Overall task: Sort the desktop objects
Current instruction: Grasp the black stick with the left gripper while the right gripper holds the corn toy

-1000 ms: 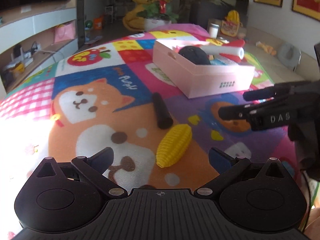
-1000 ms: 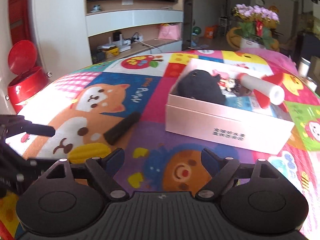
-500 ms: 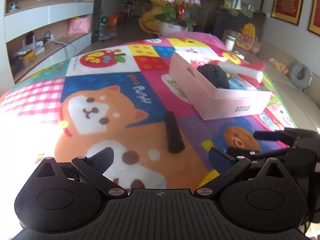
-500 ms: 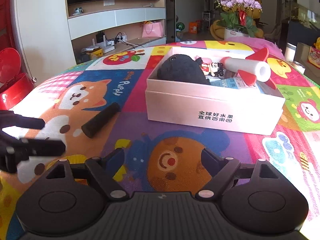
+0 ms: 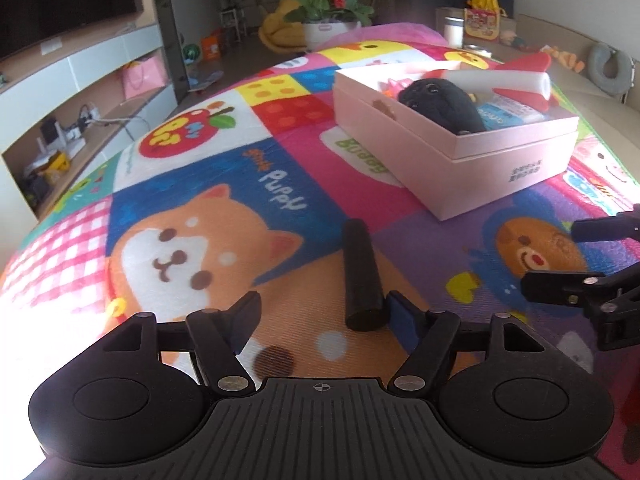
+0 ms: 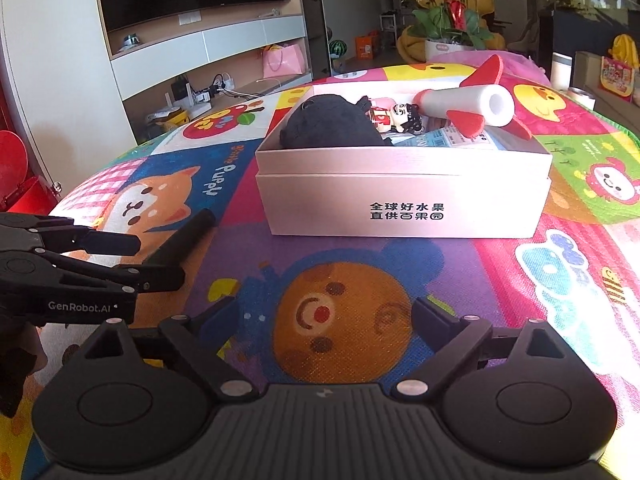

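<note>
We line up our left claw, spread wide, on the black stick. Right claw spread, empty. Next: straddle, pinch, carry to pink box.

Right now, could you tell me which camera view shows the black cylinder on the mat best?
The left wrist view: the black cylinder lies full length, near end beside the open left gripper. The right wrist view shows it partly hidden behind that gripper.
</note>
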Action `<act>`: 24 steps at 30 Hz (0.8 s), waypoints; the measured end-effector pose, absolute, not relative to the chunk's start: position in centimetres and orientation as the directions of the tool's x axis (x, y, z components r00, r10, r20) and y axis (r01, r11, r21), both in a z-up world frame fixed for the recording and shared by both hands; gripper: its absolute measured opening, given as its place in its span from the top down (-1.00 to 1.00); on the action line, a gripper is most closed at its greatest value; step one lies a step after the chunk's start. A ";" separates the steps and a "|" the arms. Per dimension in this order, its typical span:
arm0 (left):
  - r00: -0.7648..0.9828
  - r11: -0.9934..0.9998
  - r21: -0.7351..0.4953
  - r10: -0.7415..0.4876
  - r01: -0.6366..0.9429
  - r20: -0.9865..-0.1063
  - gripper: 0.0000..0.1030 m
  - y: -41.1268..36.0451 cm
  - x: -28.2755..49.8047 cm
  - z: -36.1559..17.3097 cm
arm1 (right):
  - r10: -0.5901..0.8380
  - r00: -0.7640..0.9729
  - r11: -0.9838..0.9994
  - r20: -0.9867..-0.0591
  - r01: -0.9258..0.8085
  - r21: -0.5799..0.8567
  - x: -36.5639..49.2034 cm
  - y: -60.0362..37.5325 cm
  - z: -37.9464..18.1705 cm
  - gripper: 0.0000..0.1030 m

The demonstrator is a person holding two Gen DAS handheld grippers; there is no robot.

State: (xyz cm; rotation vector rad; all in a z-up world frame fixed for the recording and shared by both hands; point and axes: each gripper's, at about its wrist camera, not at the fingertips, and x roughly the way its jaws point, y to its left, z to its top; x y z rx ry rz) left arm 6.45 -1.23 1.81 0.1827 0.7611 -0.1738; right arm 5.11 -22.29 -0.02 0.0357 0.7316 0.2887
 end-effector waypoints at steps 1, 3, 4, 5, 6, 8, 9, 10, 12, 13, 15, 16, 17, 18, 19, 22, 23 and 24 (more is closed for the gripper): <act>0.717 0.973 0.116 -0.064 0.199 -0.694 -0.48 -0.5 6.5 1.9 | 0.274 0.705 0.960 -0.654 -0.245 0.138 5.2 -22.4 0.0 -0.85; 0.725 0.978 0.138 -0.019 0.157 -0.689 -0.54 0.8 6.8 2.1 | 0.279 0.703 0.959 -0.654 -0.246 0.144 5.3 -22.4 0.0 -0.87; 0.725 0.981 0.136 -0.008 0.141 -0.689 -0.55 1.5 6.9 2.1 | 0.277 0.703 0.959 -0.655 -0.246 0.141 5.3 -22.3 -0.1 -0.88; 0.724 0.983 0.128 -0.005 0.129 -0.690 -0.56 2.0 6.9 2.2 | 0.274 0.704 0.959 -0.656 -0.247 0.136 5.3 -22.2 -0.1 -0.89; 0.721 0.986 0.113 -0.010 0.122 -0.692 -0.58 2.5 7.0 2.4 | 0.272 0.703 0.960 -0.657 -0.247 0.133 5.3 -22.1 -0.1 -0.90; 0.716 0.992 0.049 -0.050 0.117 -0.696 -0.63 3.3 7.0 2.6 | 0.272 0.703 0.960 -0.658 -0.248 0.131 5.3 -22.1 -0.1 -0.91; 0.713 0.993 0.007 -0.081 0.120 -0.696 -0.68 3.4 7.1 2.7 | 0.272 0.702 0.960 -0.658 -0.249 0.132 5.3 -22.1 -0.1 -0.91; 0.711 0.992 -0.031 -0.111 0.125 -0.695 -0.72 3.3 7.3 2.7 | 0.274 0.702 0.959 -0.658 -0.249 0.134 5.3 -22.1 -0.1 -0.92; 0.714 0.992 -0.050 -0.117 0.115 -0.690 -0.85 2.7 8.3 2.6 | 0.277 0.700 0.958 -0.658 -0.251 0.137 5.4 -22.1 -0.2 -0.93; 0.720 0.995 -0.031 -0.094 0.100 -0.688 -0.85 2.3 9.1 2.5 | 0.278 0.700 0.958 -0.658 -0.252 0.137 5.3 -22.1 -0.2 -0.94; 0.719 1.000 -0.007 -0.027 0.031 -0.695 -0.85 1.8 11.6 2.3 | 0.279 0.699 0.958 -0.658 -0.253 0.138 5.4 -22.0 -0.2 -0.95; 0.709 1.000 -0.030 -0.018 -0.005 -0.705 -0.85 1.9 12.9 2.3 | 0.281 0.699 0.957 -0.657 -0.253 0.140 5.3 -22.1 -0.2 -0.95; 0.707 0.998 -0.064 -0.026 -0.027 -0.707 -0.85 2.0 14.1 2.4 | 0.283 0.699 0.957 -0.657 -0.252 0.143 5.3 -22.1 -0.2 -0.95; 0.708 0.996 -0.079 -0.021 -0.049 -0.706 -0.85 2.0 15.1 2.4 | 0.283 0.700 0.957 -0.656 -0.249 0.147 5.3 -22.2 -0.2 -0.96; 0.707 0.995 -0.069 0.002 -0.073 -0.707 -0.83 1.8 16.2 2.3 | 0.282 0.701 0.958 -0.655 -0.246 0.149 5.3 -22.3 -0.2 -0.96; 0.696 0.994 -0.018 0.066 -0.112 -0.715 -0.67 1.1 18.3 1.9 | 0.286 0.701 0.957 -0.653 -0.242 0.160 5.3 -22.5 -0.1 -0.97; 0.693 0.993 -0.017 0.072 -0.121 -0.718 -0.61 1.0 18.8 1.7 | 0.288 0.701 0.957 -0.652 -0.242 0.163 5.3 -22.5 -0.1 -0.97; 0.695 0.992 -0.011 0.082 -0.128 -0.714 -0.57 0.8 19.1 1.6 | 0.291 0.701 0.956 -0.651 -0.242 0.166 5.3 -22.6 -0.1 -0.98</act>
